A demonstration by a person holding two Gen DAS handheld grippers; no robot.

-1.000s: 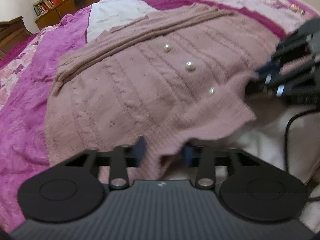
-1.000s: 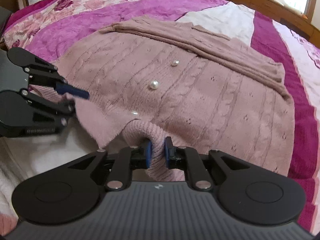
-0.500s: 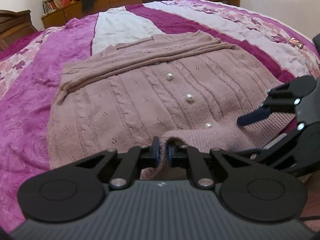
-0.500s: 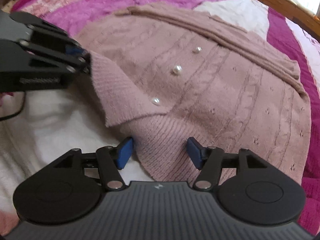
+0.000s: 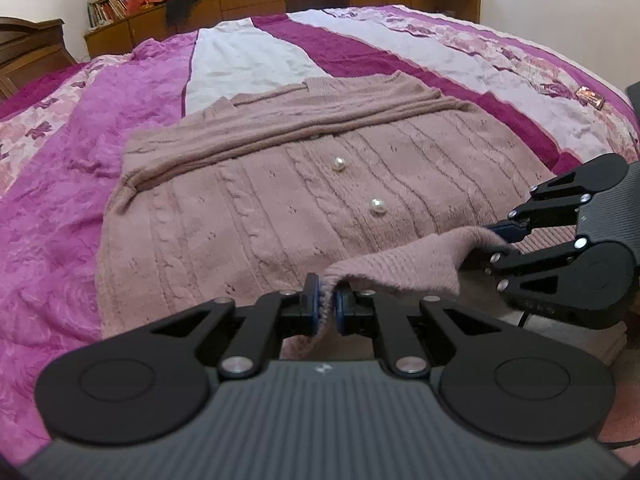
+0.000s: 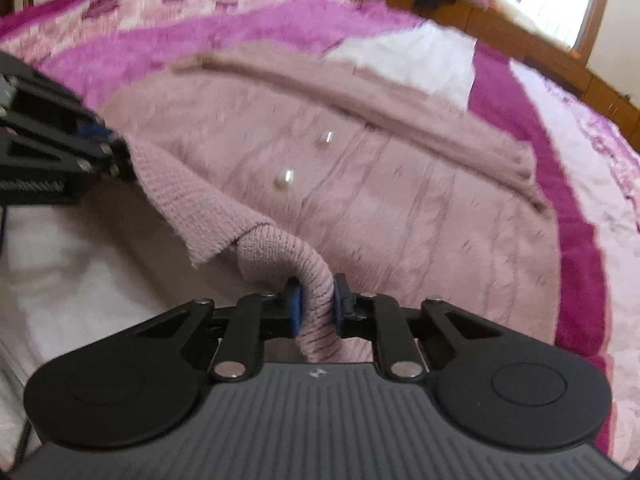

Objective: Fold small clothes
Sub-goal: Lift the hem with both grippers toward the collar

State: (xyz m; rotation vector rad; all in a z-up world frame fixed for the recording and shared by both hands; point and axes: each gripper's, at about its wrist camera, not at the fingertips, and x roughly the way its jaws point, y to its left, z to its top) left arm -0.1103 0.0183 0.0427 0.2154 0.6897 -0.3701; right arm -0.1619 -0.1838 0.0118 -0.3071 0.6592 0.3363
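Bedroom setting, with a magenta-striped bedspread (image 5: 120, 128) spread under a dusty-pink knit cardigan (image 5: 248, 208) filling mid-frame. Its ribbed hem is pinched between the nearly closed left gripper (image 5: 326, 307) at bottom center, and likewise clamped by the right gripper (image 6: 316, 308).

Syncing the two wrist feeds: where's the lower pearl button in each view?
Left wrist: lower pearl button sits right of centre on the pink cardigan, above the left claw.
Right wrist: same button, left of centre, blurred, above the right claw.
Shared landmark: the upper pearl button.
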